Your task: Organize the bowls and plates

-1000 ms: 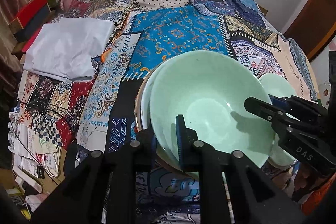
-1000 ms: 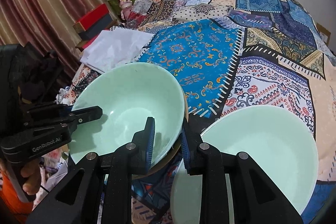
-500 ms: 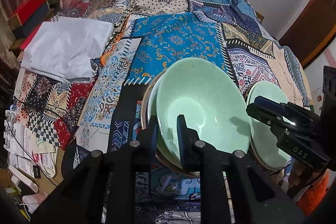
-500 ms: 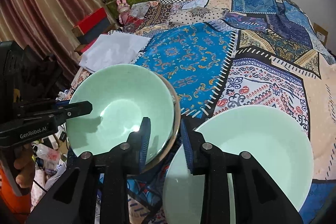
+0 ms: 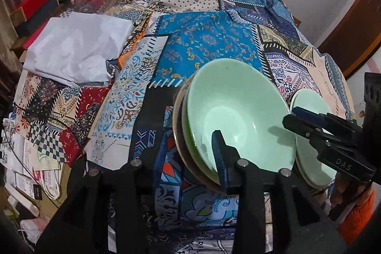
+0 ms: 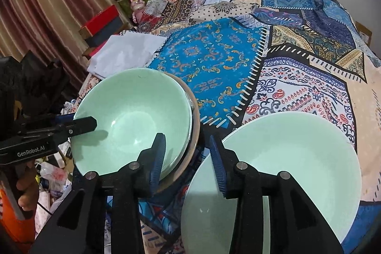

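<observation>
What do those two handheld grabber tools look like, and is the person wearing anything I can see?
Both are matte black plastic. The left gripper and right gripper have two angular fingers with ribbed blue pads and silver screws. White lettering marks their sides: "GenRobot.AI" on the left, "DAS" on the right. An orange sleeve shows at the wrist.

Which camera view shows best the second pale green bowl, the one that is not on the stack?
The right wrist view: the second bowl fills its lower right, only its near edge hidden. The left wrist view shows just a sliver behind the right gripper.
</observation>
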Action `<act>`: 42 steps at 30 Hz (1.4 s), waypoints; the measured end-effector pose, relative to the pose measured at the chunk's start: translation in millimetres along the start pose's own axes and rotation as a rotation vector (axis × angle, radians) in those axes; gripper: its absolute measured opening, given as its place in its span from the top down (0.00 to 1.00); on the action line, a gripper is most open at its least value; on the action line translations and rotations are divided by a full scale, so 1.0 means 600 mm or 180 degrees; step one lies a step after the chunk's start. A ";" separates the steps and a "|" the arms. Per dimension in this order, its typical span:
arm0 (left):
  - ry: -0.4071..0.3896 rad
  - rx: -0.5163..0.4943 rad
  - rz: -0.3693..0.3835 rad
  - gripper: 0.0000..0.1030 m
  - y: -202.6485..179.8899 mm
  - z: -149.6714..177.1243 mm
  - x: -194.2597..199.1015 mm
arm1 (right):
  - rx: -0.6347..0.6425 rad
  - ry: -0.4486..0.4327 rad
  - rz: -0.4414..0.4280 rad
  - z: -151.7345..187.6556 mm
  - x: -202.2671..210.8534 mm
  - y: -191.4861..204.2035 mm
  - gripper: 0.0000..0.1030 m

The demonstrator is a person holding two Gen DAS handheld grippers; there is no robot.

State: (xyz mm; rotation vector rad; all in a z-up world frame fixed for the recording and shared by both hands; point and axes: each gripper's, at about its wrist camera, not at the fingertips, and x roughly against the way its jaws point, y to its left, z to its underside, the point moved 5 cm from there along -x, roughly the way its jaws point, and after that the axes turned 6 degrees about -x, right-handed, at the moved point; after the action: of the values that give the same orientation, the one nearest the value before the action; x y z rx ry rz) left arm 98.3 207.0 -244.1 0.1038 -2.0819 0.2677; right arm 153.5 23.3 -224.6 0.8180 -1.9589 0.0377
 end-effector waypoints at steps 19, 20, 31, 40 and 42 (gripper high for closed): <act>0.0222 0.0119 0.0158 0.65 0.003 0.016 -0.057 | 0.0089 0.0154 0.0046 0.005 -0.044 0.028 0.64; 0.0225 0.0118 0.0158 0.65 0.003 0.015 -0.057 | 0.0084 0.0147 0.0050 0.006 -0.044 0.029 0.64; 0.0212 0.0058 -0.0092 0.65 -0.011 0.007 -0.046 | -0.0042 0.0125 0.0023 0.001 -0.041 0.024 0.66; 0.0217 0.0021 -0.0101 0.65 -0.023 0.002 -0.041 | -0.0116 0.0071 0.0011 -0.001 -0.029 0.017 0.66; 0.0209 0.0026 -0.0085 0.65 -0.028 0.000 -0.037 | -0.0118 0.0048 0.0019 -0.002 -0.023 0.016 0.66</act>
State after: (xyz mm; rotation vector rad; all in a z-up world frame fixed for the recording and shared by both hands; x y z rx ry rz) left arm 112.6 190.0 -260.9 0.1259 -2.0131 0.2602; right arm 153.2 38.3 -232.0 0.7856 -1.9424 0.0108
